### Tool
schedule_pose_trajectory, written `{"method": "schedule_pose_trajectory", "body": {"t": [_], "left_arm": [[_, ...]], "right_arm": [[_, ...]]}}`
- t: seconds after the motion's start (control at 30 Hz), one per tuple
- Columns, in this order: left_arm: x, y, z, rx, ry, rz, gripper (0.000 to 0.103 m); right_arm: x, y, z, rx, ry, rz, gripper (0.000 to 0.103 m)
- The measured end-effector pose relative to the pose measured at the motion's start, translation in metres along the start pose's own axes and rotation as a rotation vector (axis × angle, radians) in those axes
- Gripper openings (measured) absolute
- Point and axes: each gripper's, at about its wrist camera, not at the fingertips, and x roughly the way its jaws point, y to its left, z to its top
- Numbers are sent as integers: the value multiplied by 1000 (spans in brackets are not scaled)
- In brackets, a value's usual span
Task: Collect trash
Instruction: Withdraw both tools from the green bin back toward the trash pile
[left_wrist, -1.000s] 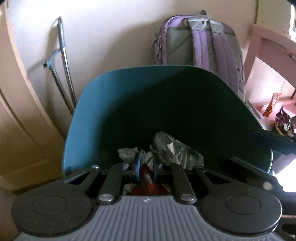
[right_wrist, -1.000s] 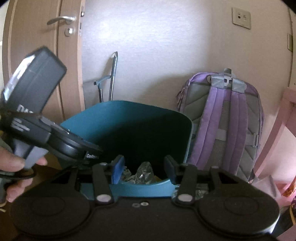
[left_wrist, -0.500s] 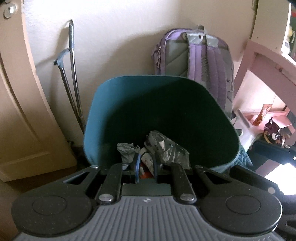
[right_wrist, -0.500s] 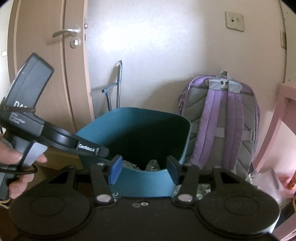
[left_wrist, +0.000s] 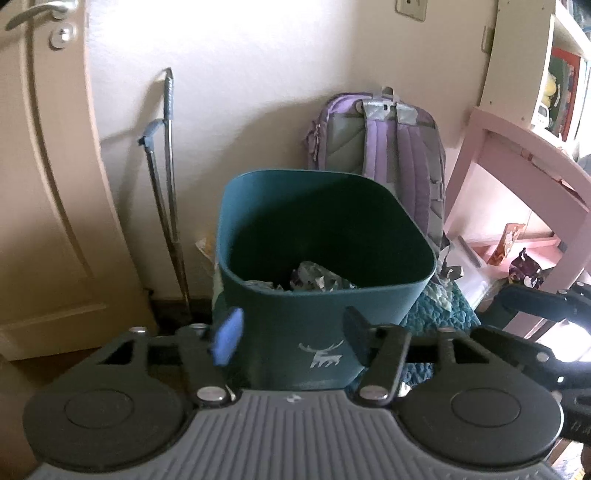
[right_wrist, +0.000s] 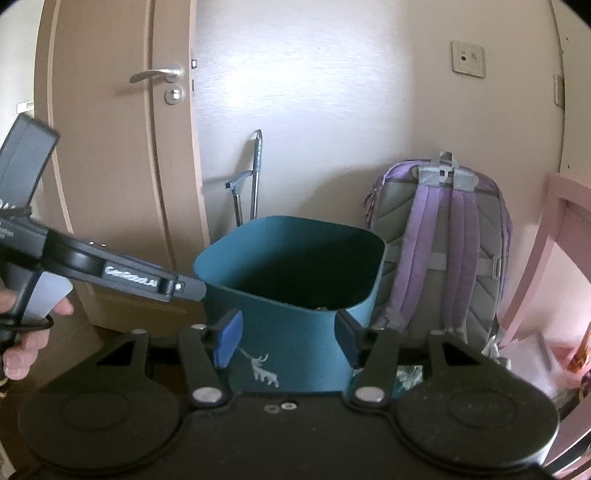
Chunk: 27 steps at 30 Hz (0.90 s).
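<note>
A teal trash bin (left_wrist: 325, 295) with a white deer print stands on the floor against the wall; it also shows in the right wrist view (right_wrist: 291, 295). Crumpled wrappers (left_wrist: 314, 278) lie inside it. My left gripper (left_wrist: 291, 339) is open and empty, held back from the bin's front wall. My right gripper (right_wrist: 290, 339) is open and empty, also in front of the bin. The left gripper's body (right_wrist: 122, 275) shows at the left of the right wrist view, held by a hand.
A purple backpack (left_wrist: 388, 147) leans on the wall behind the bin. A metal folding rod (left_wrist: 166, 177) leans left of it, beside a wooden door (right_wrist: 110, 166). A pink table (left_wrist: 524, 177) with wrappers (left_wrist: 524, 266) under it stands right. A teal quilted cloth (left_wrist: 443, 306) lies beside the bin.
My left gripper opened and let go of the trash into the bin, then pulled back and up. My right gripper also drew back from the bin, still open.
</note>
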Motion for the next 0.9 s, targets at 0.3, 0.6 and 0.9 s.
{"method": "schedule_pose_trajectory", "body": {"t": [0.3,0.6,0.9], "left_arm": [[-17,18,-41,12,3,-4,80],[9,58,-101,-25,84,-4,84],[80,93,-169,-17,216,-7,100]], "right_arm": [[9,6,-43,63,79,35,57],[48,8,-108,131,217,17,57],[112,-3,-203,225,444,-61,57]]}}
